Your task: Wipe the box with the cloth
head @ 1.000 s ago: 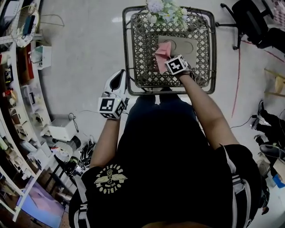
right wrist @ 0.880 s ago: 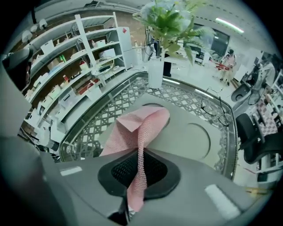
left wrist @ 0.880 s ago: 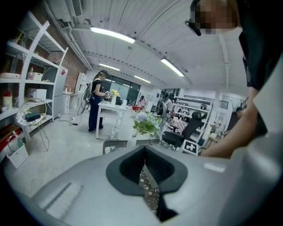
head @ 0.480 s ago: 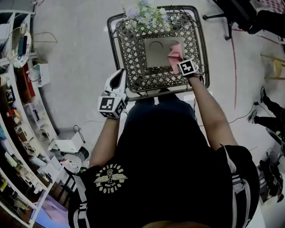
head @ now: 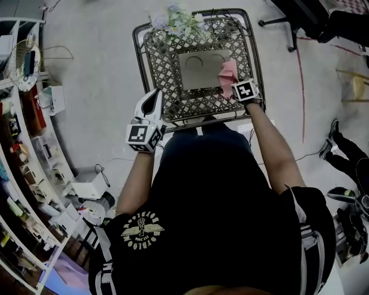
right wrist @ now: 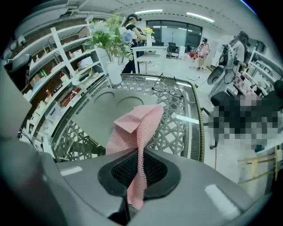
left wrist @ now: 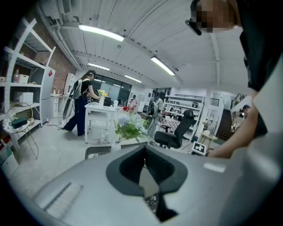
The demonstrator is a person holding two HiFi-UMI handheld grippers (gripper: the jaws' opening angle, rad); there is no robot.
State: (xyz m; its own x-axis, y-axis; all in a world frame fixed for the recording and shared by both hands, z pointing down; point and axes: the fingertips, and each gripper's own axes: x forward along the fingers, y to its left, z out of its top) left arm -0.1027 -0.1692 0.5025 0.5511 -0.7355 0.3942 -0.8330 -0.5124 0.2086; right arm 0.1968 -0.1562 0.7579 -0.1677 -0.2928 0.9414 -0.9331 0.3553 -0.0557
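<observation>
A flat grey box (head: 199, 69) with two round recesses lies on a metal lattice table (head: 167, 69). My right gripper (head: 233, 83) points steeply down over the box's right edge and is shut on a pink cloth (head: 228, 73). In the right gripper view the cloth (right wrist: 138, 121) rises folded from between the jaws of the right gripper (right wrist: 139, 152), with the box (right wrist: 99, 110) behind it. My left gripper (head: 154, 98) hovers at the table's near left corner. Its jaws meet at the tips in the left gripper view, and the left gripper (left wrist: 145, 152) holds nothing.
A white vase of flowers (head: 173, 20) stands at the table's far edge, with a pair of glasses (right wrist: 166, 90) beside it. Cluttered shelves (head: 23, 115) line the left side of the floor. An office chair (head: 300, 17) stands at the far right.
My right gripper has carried the pink cloth from the box's left part across to its right edge. The left gripper stayed by the table's near left corner.
</observation>
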